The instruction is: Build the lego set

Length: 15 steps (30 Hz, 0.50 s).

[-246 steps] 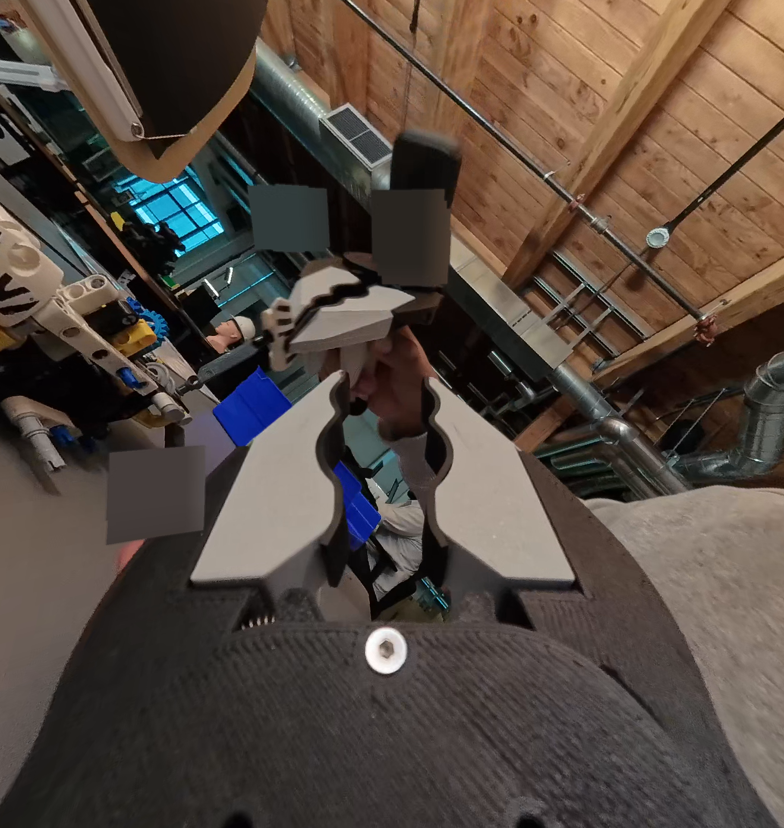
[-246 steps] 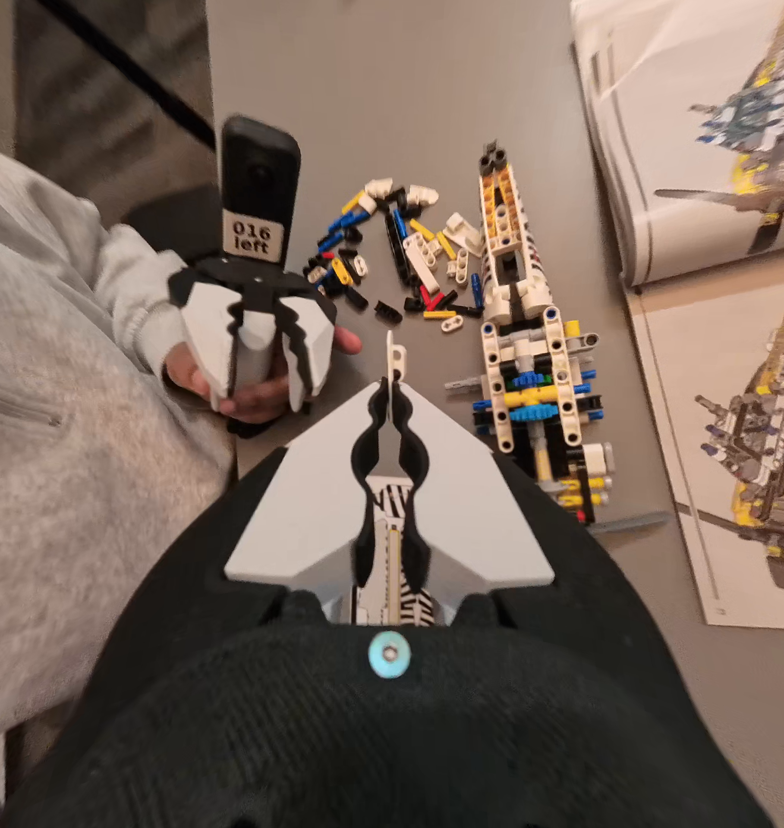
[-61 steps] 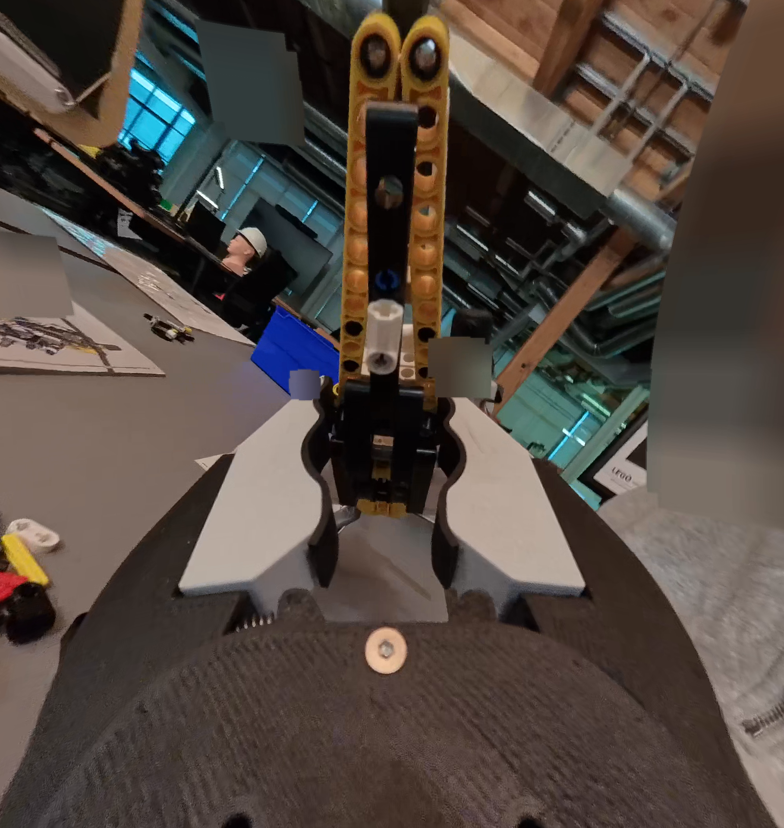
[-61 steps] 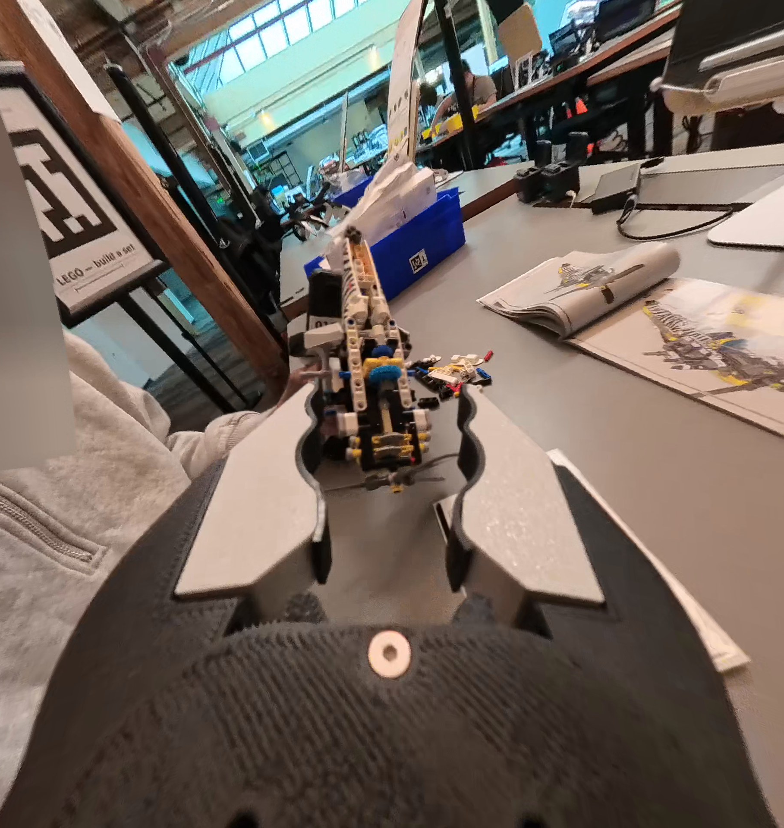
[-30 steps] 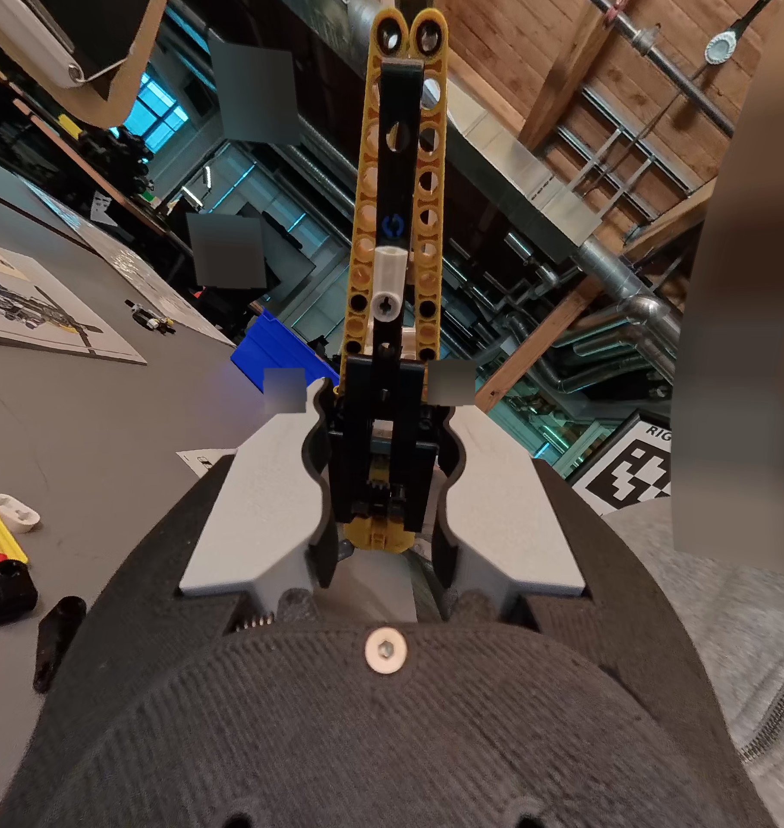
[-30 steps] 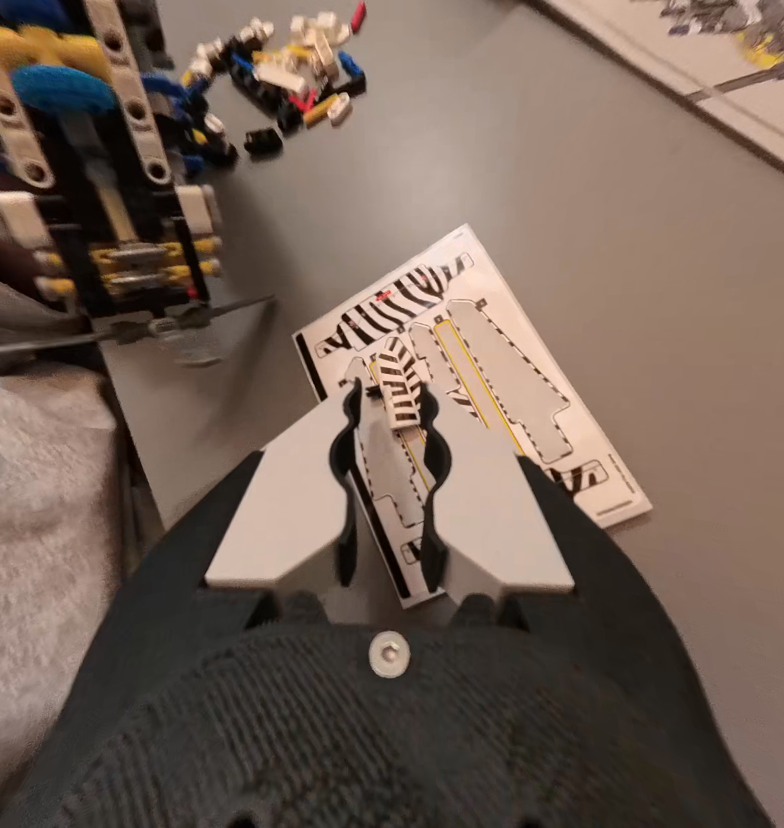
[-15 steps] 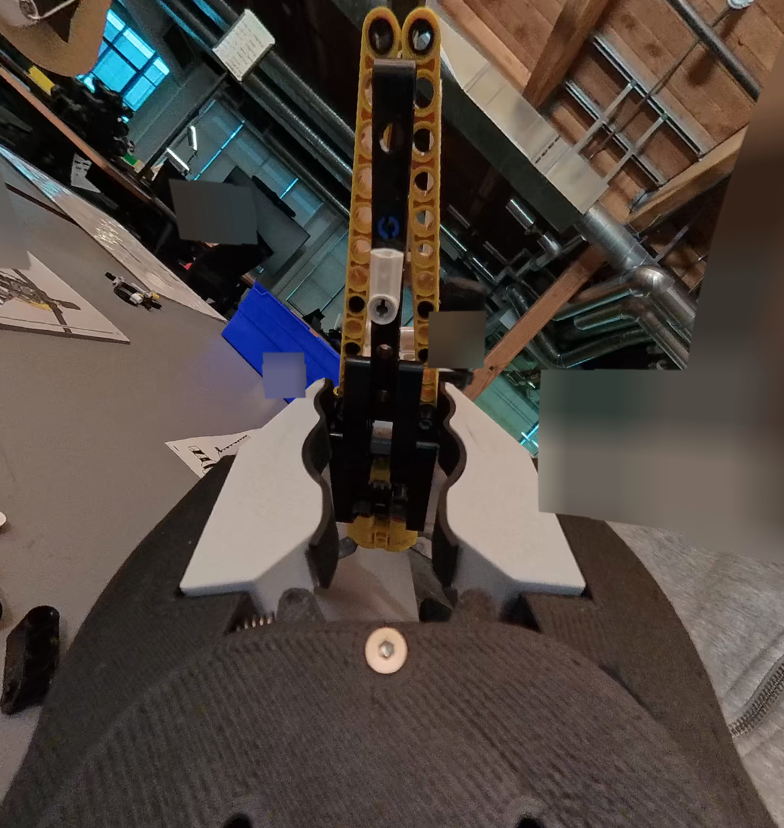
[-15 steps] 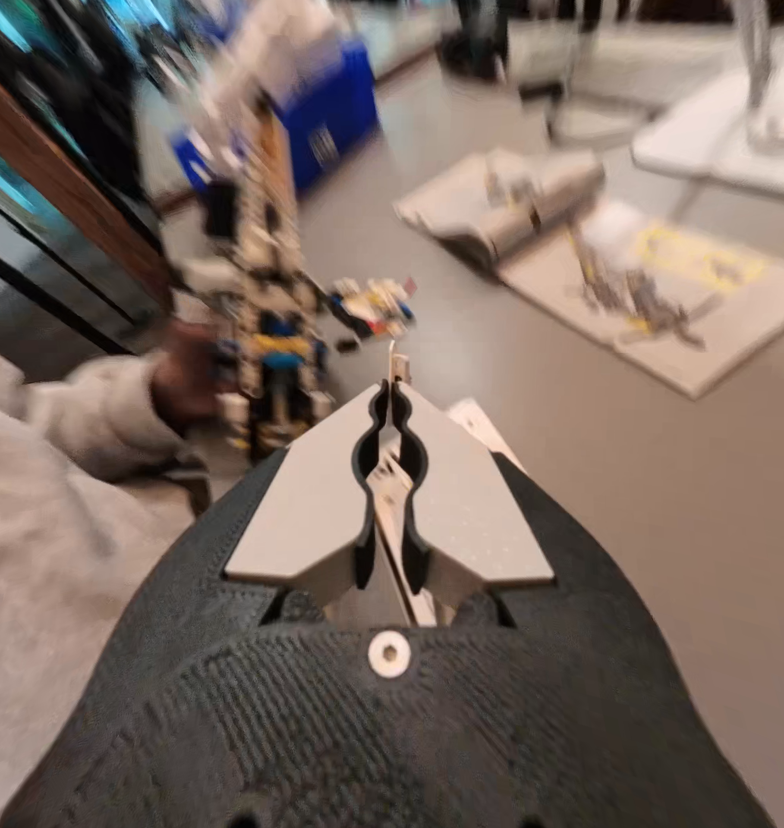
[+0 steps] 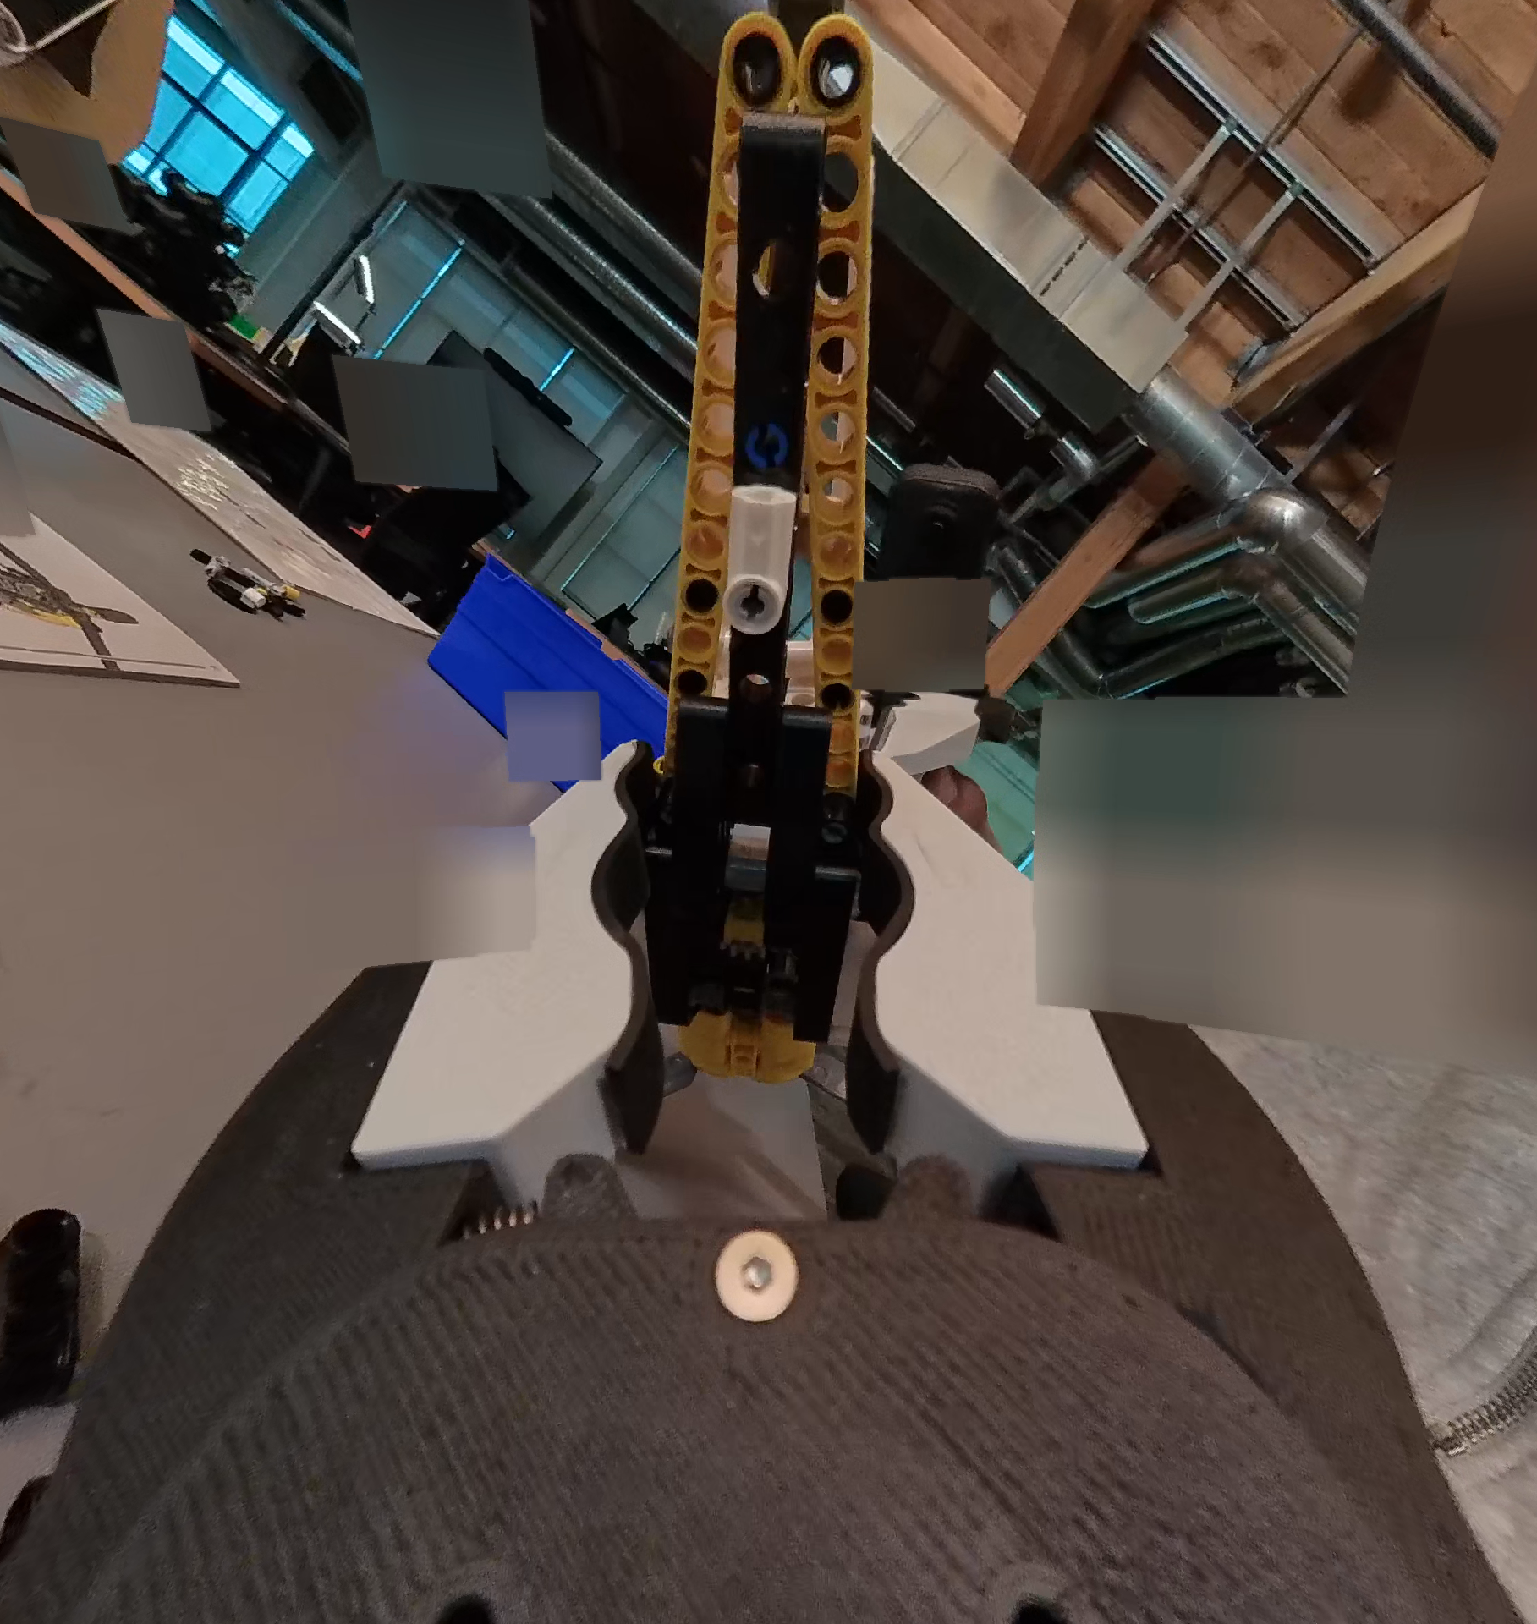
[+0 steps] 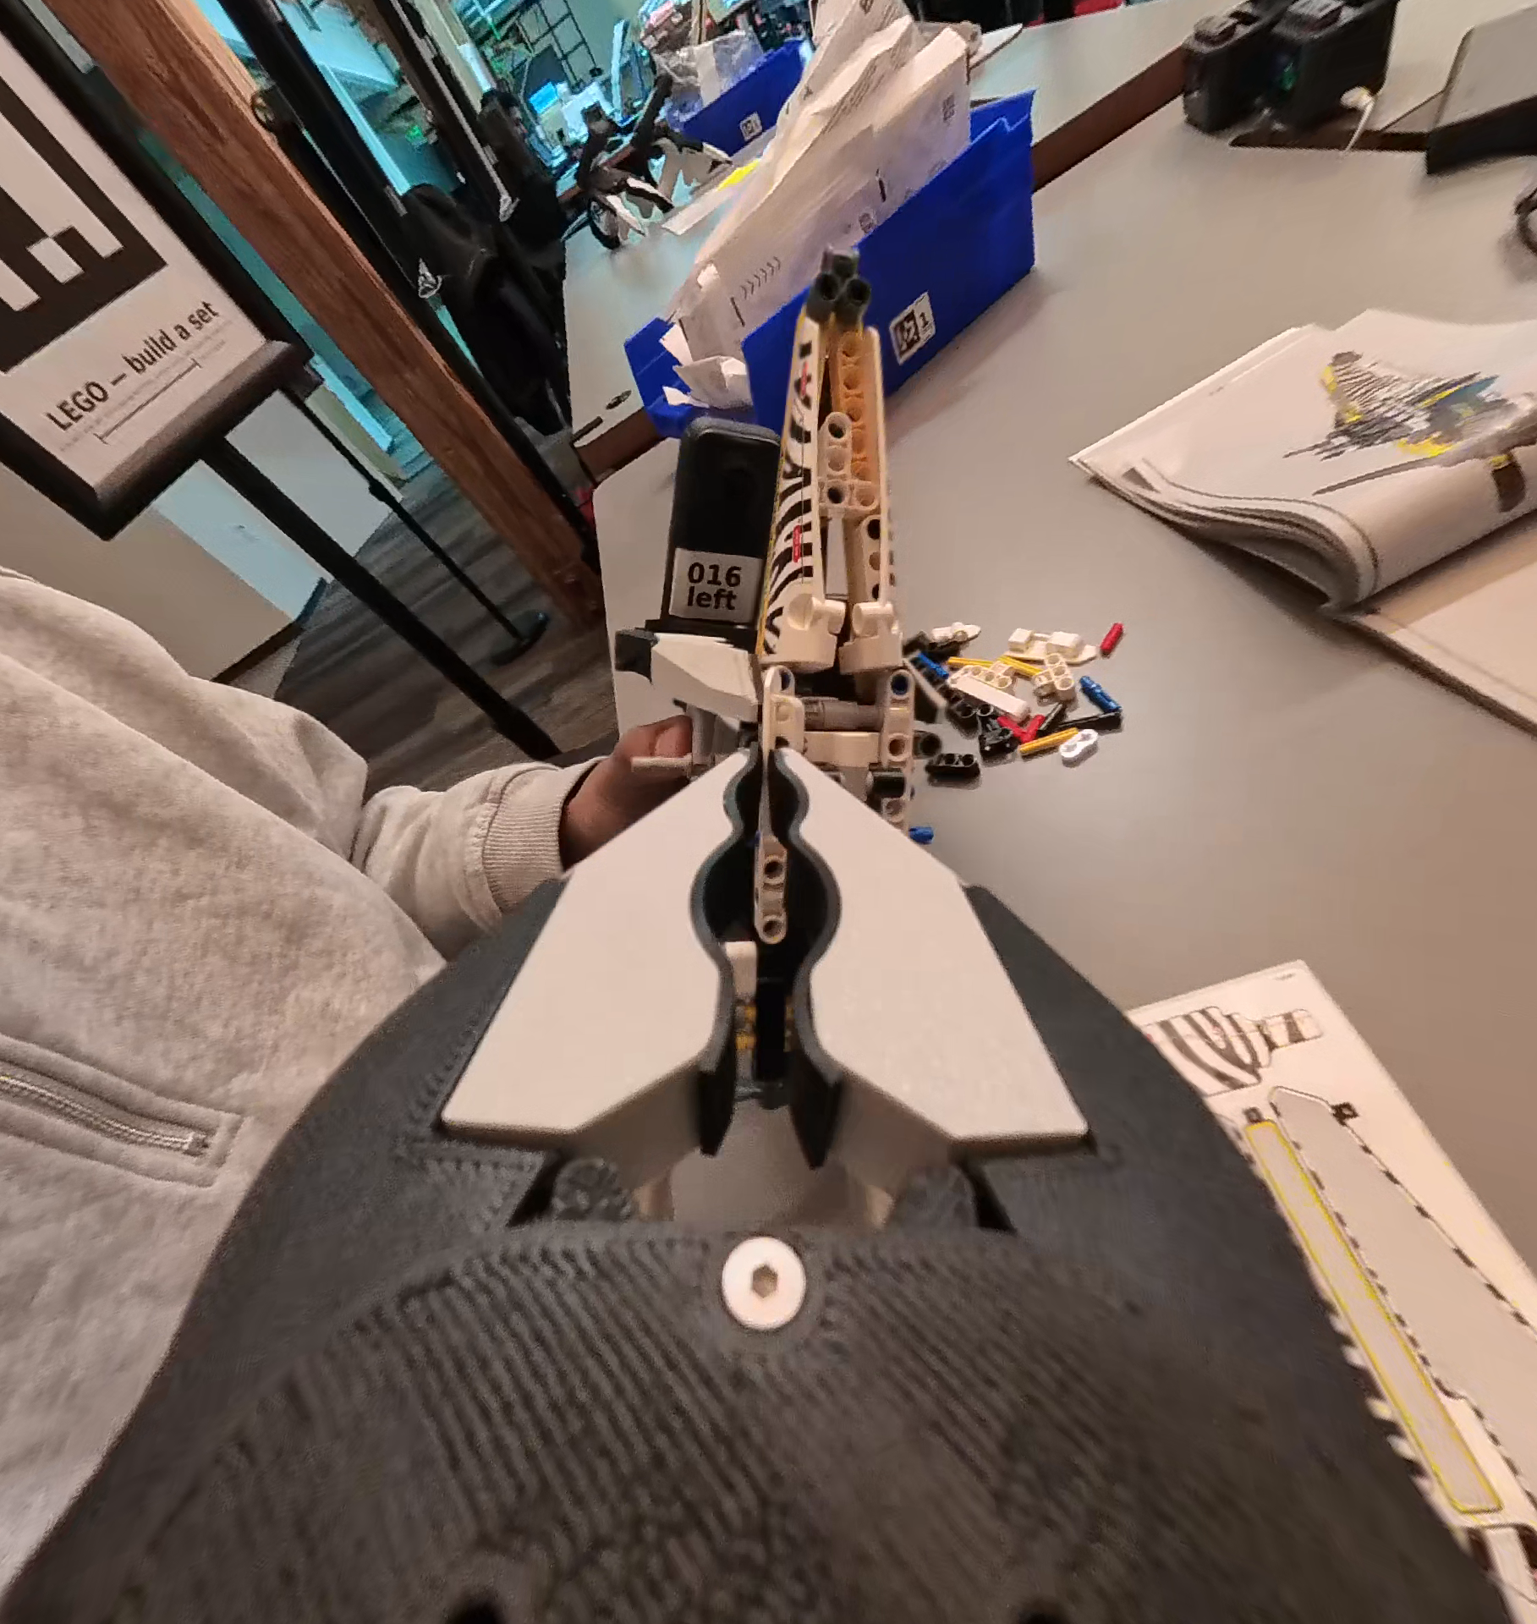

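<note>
My left gripper (image 9: 756, 760) is shut on the black base of the lego model (image 9: 778, 351), whose long yellow beams stand upright. In the right wrist view the model (image 10: 822, 527) shows its white, zebra-striped side, held up by the left gripper (image 10: 703, 668) above the grey table (image 10: 1186, 835). My right gripper (image 10: 765, 756) is shut, its tips right against the model's white beam (image 10: 782, 703). The thin sticker it picked off the sheet is edge-on and hardly shows. The right gripper (image 9: 923, 729) peeks out behind the model in the left wrist view.
The sticker sheet (image 10: 1362, 1230) lies at the near right. A pile of loose parts (image 10: 1019, 694) lies just beyond the model. Instruction booklets (image 10: 1327, 474) lie to the far right, a blue bin (image 10: 949, 272) at the back. A black piece (image 9: 17, 1309) lies by the left gripper. Less than 4 cm separates the two grippers' tips. About 12 cm separates my left fingertips from the black piece (image 9: 17, 1309). My right wrist view (image 10: 953, 764) looks at it from another angle.
My right gripper closed on a zebra sticker on the sheet, lifted it and swung up to the model's white beam. The left gripper kept hold of the model, nearly still.
</note>
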Each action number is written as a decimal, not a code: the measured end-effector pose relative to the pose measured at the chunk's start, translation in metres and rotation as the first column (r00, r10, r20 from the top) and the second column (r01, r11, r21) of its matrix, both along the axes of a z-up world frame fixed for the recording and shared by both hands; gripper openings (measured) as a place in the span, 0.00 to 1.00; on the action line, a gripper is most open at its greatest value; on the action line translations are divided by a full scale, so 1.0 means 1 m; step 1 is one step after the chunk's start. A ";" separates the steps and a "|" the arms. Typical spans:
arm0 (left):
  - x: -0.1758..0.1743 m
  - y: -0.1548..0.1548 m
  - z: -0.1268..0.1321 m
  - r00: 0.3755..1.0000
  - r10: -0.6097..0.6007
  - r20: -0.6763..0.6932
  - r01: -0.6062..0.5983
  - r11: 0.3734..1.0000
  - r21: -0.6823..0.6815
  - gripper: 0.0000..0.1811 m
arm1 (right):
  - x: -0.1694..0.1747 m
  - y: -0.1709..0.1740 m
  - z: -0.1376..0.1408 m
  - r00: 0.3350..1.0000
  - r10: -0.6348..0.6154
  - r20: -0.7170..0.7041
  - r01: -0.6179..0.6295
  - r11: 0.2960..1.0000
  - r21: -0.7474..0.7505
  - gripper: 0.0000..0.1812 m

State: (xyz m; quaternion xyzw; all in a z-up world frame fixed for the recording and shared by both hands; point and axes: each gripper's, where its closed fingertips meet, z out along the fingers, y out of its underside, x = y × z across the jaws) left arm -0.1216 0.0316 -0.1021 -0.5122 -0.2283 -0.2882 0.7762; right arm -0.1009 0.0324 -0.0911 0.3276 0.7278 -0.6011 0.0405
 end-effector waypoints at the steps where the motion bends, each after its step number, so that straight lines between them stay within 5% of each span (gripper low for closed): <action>1: 0.000 0.000 0.000 1.000 0.000 0.000 0.000 1.000 0.001 0.23 | 0.001 0.000 0.000 1.000 0.009 0.013 -0.009 1.000 -0.003 0.00; 15: 0.006 0.003 0.002 0.999 -0.017 -0.034 0.017 1.000 -0.003 0.23 | 0.006 0.001 0.001 0.935 0.268 0.232 -0.220 0.952 -0.214 0.00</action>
